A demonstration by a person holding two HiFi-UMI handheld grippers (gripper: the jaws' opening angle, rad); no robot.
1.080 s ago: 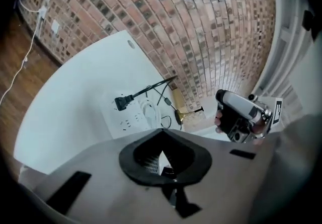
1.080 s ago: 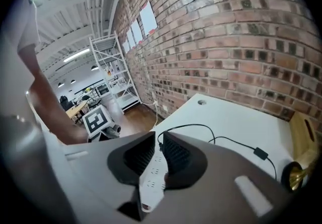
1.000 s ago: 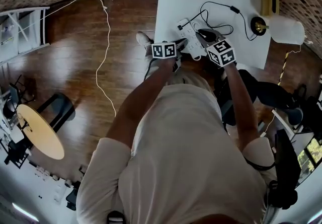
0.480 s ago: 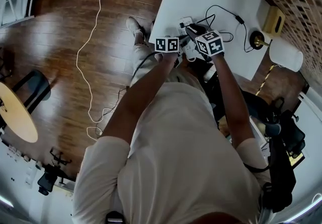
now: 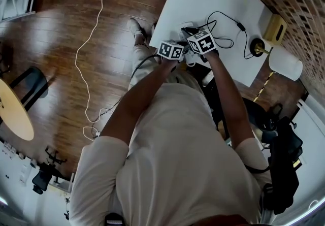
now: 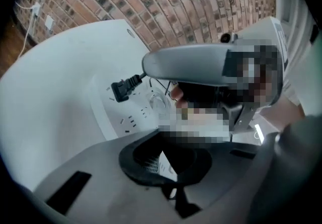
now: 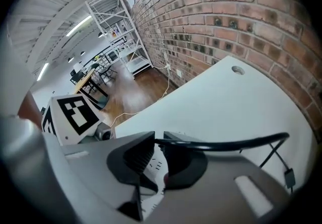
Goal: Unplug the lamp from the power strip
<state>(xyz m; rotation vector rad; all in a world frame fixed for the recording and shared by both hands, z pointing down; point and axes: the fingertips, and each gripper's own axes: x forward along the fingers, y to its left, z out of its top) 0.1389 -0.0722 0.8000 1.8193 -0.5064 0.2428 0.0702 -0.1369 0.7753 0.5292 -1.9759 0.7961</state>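
Left claw (image 6: pixel 168 167) in the foreground, black pads clamped on the near end of a white power strip (image 6: pixel 126 117), white bench (image 6: pixel 55 97) beneath, right claw (image 6: pixel 146 65) above, black plug (image 6: pixel 123 88) on its cord (image 6: pixel 140 77) at that claw's tip, brick wall (image 6: pixel 166 1) behind.

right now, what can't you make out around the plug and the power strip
Left gripper view: a mosaic patch covers the tips of the left claw, so its grip can't be told; the prongs of the plug are too small to see.
Right gripper view: the right claw has just been closing on the black cable between its jaws; the claw itself blocks the plug.
Head view: both claws cover the power strip and plug.
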